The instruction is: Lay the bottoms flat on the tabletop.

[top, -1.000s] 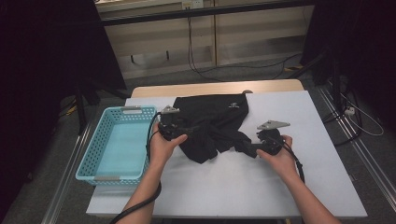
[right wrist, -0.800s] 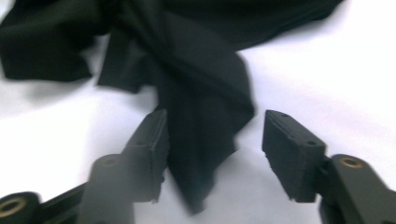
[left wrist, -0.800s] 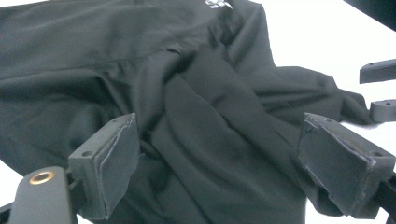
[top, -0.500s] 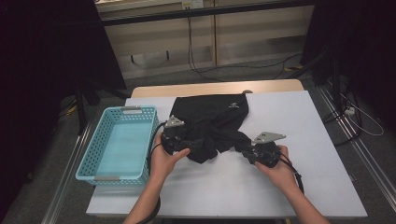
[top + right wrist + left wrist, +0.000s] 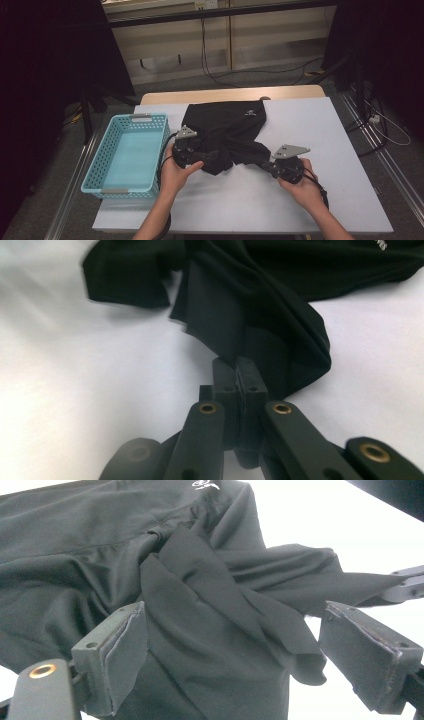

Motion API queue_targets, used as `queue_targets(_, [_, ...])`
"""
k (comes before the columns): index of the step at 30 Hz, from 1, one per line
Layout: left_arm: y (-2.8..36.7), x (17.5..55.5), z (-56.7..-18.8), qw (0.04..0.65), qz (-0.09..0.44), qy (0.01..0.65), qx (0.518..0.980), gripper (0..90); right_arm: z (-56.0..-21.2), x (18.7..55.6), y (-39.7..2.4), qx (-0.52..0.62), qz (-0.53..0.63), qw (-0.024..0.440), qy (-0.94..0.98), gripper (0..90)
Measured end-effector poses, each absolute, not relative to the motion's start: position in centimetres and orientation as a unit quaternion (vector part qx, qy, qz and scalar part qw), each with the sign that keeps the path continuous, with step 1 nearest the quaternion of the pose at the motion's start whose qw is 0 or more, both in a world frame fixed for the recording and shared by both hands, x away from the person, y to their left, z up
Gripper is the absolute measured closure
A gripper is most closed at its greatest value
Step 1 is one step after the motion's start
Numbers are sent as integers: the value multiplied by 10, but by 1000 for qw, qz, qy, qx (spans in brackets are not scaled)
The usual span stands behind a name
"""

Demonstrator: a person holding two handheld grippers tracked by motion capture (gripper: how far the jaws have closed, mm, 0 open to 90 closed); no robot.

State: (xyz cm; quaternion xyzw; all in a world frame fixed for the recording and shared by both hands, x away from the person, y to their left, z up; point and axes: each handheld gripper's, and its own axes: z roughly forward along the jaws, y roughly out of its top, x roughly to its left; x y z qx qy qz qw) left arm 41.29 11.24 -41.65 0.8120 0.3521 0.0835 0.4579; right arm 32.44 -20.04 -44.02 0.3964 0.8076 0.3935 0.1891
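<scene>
Right gripper fingers just closed, pinching black garment; left gripper fingers spread around it.

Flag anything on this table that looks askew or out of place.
The black garment lies crumpled and twisted, not flat: one end is pulled out toward the right gripper, whose jaws are pinched on it. The blue basket sits squarely at the table's left edge.

A crumpled black fabric garment lies mid-counter on the white rectangular counter. A light-blue plastic mesh basket sits at its left, on the counter's left edge.
</scene>
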Motion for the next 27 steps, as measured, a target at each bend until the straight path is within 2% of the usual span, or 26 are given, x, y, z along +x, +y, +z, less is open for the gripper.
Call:
queue_targets(13, [111,408,-418,461,69,348,813,135,-418,300,-213,390,443,181,787,891])
queue_targets(18, [111,405,-421,457,68,347,816,137,-429,288,-212,377,424,167,807,888])
queue_targets(27, [112,403,-420,461,63,346,815,139,-437,294,-188,349,430,123,824,889])
